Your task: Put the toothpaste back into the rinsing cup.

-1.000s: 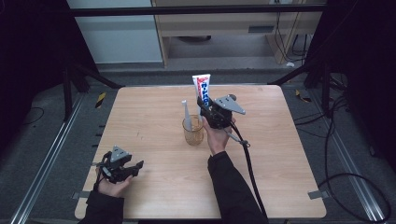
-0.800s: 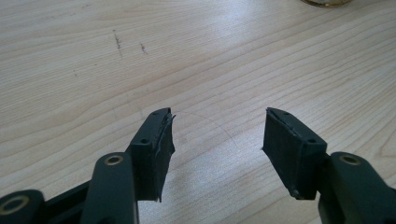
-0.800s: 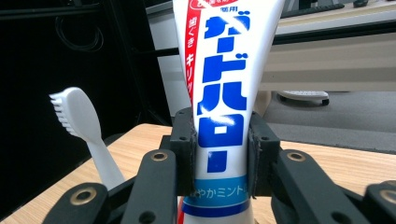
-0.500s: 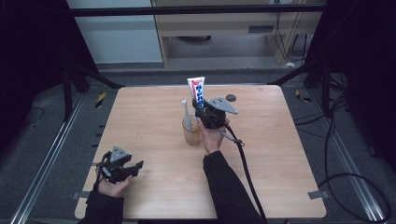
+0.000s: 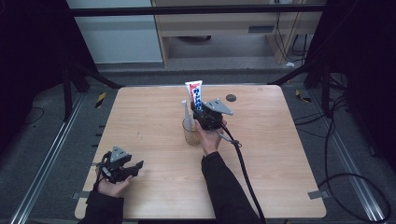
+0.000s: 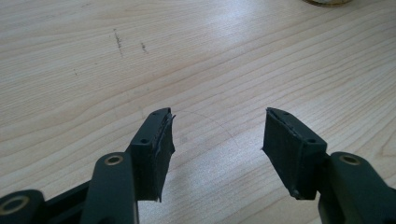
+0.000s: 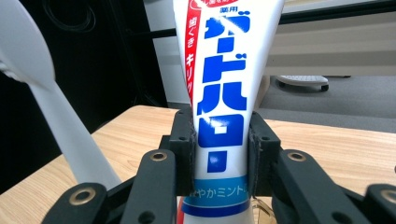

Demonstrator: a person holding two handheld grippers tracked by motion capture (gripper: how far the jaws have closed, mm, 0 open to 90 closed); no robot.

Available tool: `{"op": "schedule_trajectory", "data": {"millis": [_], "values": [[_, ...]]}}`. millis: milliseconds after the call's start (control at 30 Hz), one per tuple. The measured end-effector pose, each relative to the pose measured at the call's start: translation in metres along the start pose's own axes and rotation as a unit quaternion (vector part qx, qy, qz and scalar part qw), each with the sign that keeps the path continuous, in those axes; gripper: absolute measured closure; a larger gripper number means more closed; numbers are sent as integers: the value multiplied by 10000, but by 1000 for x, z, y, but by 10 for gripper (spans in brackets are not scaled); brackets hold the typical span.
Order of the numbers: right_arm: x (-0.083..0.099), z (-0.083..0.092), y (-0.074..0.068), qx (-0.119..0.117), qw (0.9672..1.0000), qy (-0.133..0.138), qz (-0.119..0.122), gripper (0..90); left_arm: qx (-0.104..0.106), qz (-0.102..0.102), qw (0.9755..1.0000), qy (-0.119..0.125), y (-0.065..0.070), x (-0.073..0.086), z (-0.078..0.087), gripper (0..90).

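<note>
clamping the toothpaste tube (image 7: 219, 107) upright between the two black jaws of the right gripper (image 7: 220, 154), pads pressed on its lower body just above the blue band, crimped end up. held over the clear cup (image 5: 192, 134) near the middle of the wooden table (image 5: 289, 154), lower end at the cup's mouth, beside the white toothbrush (image 5: 186, 113) standing inside. probably light and soft-walled: likely to dent and squirm under hard squeeze, glossy skin likely slippery. best taken where gripped now, low on the fuller part, across the flat faces, with moderate pressure. resting near the table's front left corner, the left gripper (image 6: 217, 140), jaws apart over bare wood, holding nothing.
</note>
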State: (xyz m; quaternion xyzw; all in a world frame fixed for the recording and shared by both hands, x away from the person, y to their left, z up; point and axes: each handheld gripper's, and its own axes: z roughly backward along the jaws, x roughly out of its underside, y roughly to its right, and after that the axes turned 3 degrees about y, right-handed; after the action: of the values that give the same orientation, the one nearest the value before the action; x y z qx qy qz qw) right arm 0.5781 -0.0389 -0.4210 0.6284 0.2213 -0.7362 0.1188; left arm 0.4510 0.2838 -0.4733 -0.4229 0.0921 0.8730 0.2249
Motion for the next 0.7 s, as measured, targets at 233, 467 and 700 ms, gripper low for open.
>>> {"op": "schedule_trajectory", "data": {"millis": [233,467,700], "values": [[6,-3,-1,-9,9999,-128,47,682,1,-8,10000,-3,0,0,0,418],[12,-5,-3,-16,9997,-236,87,675,5,-1,10000,5,0,0,0,418],[15,-6,-4,-72,9992,-370,135,665,1,-7,10000,-2,1,0,0,418]]}}
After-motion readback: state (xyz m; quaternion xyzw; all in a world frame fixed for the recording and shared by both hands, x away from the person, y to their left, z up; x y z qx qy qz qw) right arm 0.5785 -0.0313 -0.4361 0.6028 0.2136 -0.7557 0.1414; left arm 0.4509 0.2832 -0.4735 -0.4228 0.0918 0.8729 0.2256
